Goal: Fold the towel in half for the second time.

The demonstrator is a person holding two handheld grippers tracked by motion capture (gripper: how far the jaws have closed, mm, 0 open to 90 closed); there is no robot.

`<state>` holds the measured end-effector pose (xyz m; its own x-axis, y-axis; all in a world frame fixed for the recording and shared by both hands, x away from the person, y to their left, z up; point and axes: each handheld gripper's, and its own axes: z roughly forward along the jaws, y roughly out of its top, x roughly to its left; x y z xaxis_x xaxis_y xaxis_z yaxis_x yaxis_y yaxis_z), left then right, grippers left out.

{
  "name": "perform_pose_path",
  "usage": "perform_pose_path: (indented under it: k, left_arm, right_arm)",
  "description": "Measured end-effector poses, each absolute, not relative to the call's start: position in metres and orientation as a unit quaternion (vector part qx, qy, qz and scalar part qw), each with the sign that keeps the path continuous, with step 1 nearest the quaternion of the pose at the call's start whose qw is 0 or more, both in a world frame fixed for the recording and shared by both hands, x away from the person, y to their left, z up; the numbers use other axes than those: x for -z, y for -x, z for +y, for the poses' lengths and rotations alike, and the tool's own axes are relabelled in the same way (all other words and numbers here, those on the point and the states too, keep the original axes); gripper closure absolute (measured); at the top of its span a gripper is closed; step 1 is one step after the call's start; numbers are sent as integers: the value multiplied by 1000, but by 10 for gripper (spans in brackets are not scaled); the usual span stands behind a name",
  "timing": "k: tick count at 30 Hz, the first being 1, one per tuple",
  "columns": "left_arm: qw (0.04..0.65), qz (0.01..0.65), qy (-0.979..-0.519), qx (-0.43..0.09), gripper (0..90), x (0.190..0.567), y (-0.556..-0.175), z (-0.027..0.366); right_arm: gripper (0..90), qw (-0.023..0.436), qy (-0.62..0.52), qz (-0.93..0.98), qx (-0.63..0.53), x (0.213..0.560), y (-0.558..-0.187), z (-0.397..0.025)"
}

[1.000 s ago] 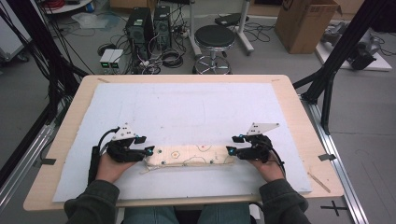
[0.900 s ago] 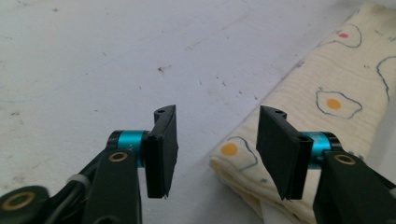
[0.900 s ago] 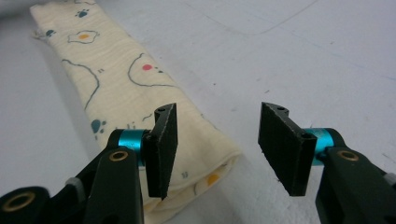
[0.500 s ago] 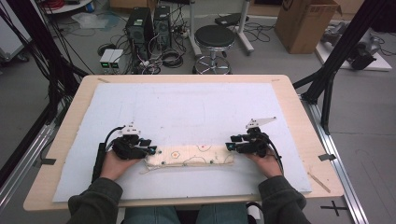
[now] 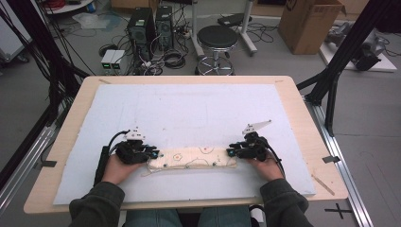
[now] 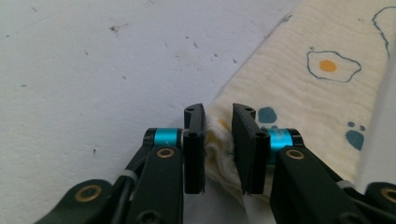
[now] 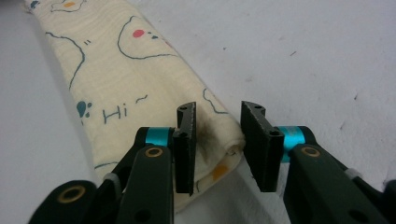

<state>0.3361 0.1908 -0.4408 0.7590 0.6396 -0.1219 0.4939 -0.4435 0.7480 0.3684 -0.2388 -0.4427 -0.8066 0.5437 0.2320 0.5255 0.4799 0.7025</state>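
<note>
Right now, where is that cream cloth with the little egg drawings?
In the high view the folded cloth lies along the near edge of the white mat, stretched between the left gripper and the right gripper, one at each end.

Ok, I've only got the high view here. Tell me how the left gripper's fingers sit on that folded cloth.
Observer: The left gripper has the cloth's bunched end between its fingers, with a narrow gap between them; whether they pinch it I can't tell.
Operator: Now give me the right side.
Observer: The right gripper straddles the other end, its fingers set wider apart. The fabric lies against one finger and clear of the other.
Operator: Describe the print near that end.
Observer: The word "Hi" in teal, beside outlined shapes; a dark smudge marks the cloth by the finger.
</note>
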Motion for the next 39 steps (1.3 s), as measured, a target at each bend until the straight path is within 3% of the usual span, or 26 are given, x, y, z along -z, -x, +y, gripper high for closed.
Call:
perform_pose_path:
  k: [3,8,23,39]
  left_arm:
    - [411,336,-843,-90,791,441,-335,190]
    - [407,333,-845,-98,812,440,-333,190]
    - [419,349,-825,-147,827,426,-334,191]
    - [420,399,-796,-175,826,418,-375,194]
  right_arm:
    - [760,8,-306,862,-403,443,-368,-238]
    - [791,13,-300,866,-401,441,-366,-236]
    - [803,44,-287,871,-397,427,-371,-231]
    - [804,68,-310,861,-398,411,-412,-220]
